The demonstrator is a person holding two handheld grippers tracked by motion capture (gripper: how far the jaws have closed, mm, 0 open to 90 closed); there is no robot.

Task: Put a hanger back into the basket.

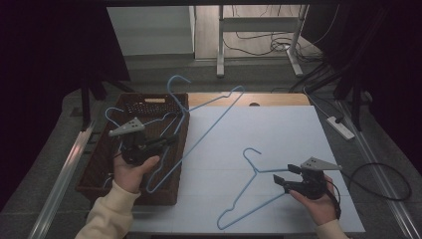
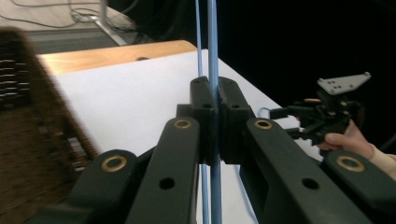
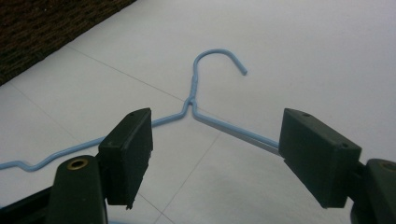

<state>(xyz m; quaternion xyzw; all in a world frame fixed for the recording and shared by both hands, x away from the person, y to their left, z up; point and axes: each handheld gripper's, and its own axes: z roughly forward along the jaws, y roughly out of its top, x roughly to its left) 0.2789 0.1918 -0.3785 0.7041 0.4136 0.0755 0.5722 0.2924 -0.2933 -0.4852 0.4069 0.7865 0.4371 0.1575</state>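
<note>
left gripper: the black two-jaw left gripper (image 1: 166,141), held in the person's left hand (image 1: 130,172) over the dark brown woven basket (image 1: 99,164), has its jaws pressed together on the wire of a thin light-blue wire hanger (image 1: 199,132); the left gripper view shows the left gripper (image 2: 211,100) with its pads clamped on that blue wire (image 2: 213,42), which runs straight up between them.
held hanger: lifted and tilted, its hook up near the basket's far rim, one long side reaching out over the white table surface (image 1: 278,134) toward the wooden strip at the far edge, its lower corner hanging over the basket's near part.
right gripper: the black two-jaw right gripper (image 1: 280,180), held in the person's right hand (image 1: 318,201) at the near right of the table, has its jaws spread wide; in the right gripper view the right gripper (image 3: 215,154) sits low over the table, jaws well apart.
second hanger: a second light-blue wire hanger (image 1: 249,191) lies flat on the white surface, hook pointing away from the person; in the right gripper view the second hanger (image 3: 196,100) has its neck between the open jaws, one arm running behind each pad, whether touching cannot be told.
basket: at the left side of the table, more blue wire lying inside it.
</note>
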